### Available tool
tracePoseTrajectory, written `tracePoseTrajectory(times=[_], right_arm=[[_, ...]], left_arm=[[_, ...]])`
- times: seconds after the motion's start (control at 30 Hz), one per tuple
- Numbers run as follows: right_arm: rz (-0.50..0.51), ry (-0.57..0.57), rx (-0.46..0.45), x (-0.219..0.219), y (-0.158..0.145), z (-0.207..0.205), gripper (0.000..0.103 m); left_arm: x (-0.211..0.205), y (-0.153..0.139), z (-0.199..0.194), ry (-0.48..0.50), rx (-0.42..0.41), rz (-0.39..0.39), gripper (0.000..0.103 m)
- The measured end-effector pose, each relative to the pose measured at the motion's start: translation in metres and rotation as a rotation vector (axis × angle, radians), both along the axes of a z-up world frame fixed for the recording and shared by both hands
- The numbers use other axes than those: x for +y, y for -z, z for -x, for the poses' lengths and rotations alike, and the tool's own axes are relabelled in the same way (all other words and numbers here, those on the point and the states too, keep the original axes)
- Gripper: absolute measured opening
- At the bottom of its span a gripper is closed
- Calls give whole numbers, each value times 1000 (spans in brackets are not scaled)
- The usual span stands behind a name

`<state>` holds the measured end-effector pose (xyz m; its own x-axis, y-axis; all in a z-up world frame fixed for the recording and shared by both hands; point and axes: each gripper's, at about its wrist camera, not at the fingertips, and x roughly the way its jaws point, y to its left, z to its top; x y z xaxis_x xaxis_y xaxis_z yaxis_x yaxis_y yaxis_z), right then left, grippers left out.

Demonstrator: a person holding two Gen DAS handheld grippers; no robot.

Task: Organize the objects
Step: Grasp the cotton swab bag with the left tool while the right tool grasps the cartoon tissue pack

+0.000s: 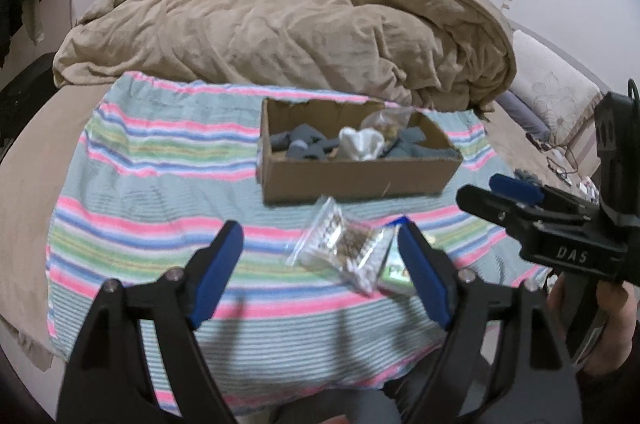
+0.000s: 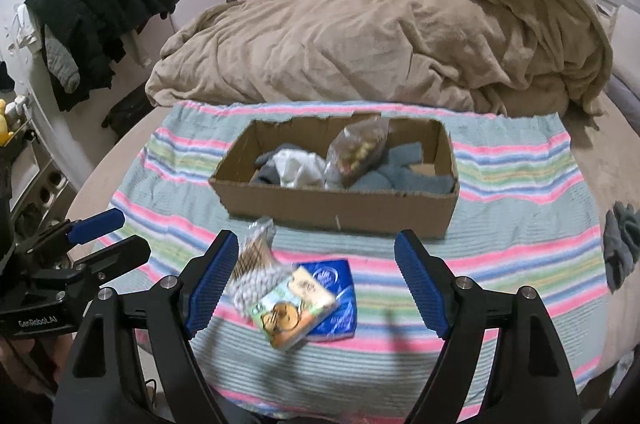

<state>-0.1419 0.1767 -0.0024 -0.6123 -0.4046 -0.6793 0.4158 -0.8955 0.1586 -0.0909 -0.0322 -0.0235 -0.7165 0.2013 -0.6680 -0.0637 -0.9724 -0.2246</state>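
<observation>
A cardboard box stands on the striped cloth and holds grey socks, a white cloth and a clear bag of small items. In front of it lie a clear bag of cotton swabs, a small printed packet and a blue packet under it. My left gripper is open and empty, with the swab bag between its fingers' lines. My right gripper is open and empty, hovering over the packets. The right gripper also shows in the left wrist view, and the left gripper shows in the right wrist view.
The striped cloth covers the near part of a bed. A crumpled beige blanket lies behind the box. A grey sock lies at the cloth's right edge. Dark clothes hang at left.
</observation>
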Motion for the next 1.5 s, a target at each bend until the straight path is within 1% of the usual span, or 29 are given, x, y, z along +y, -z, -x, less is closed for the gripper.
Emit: tracePoseTrajectory(times=[0.13,0.47,0.57,0.9,1.03,1.1,1.17,1.23,1.3,1.37,1.5], right_arm=[[-4,-8,-22,0,12,-5,83],[-12,-10,-121,-4,54,0,83],[-11,-12,-153,-6,67,3,83],[-42,-33,-200,-23,90,11,83],[-38,-30,-197,-19,90,12,83],[-44,-19,-192,-14,89,12,78],[-53,-11,-186,-8,88,12,69],[-54,-1,-186,-1,88,13,67],[-56,5,-187,4,88,13,66],[-60,13,-186,8,88,13,66],[-63,34,-186,16,88,14,66]], left_arm=[[0,13,-7,1,-16,13,81],[2,47,-2,6,-84,11,81],[6,54,1,18,-95,20,81],[7,68,6,21,-119,22,81],[11,69,10,34,-111,25,81],[16,70,14,42,-106,29,81],[22,72,19,53,-106,36,81],[29,75,28,53,-125,52,81],[34,77,35,51,-136,45,81],[39,78,43,65,-127,32,81],[51,84,63,93,-139,77,82]])
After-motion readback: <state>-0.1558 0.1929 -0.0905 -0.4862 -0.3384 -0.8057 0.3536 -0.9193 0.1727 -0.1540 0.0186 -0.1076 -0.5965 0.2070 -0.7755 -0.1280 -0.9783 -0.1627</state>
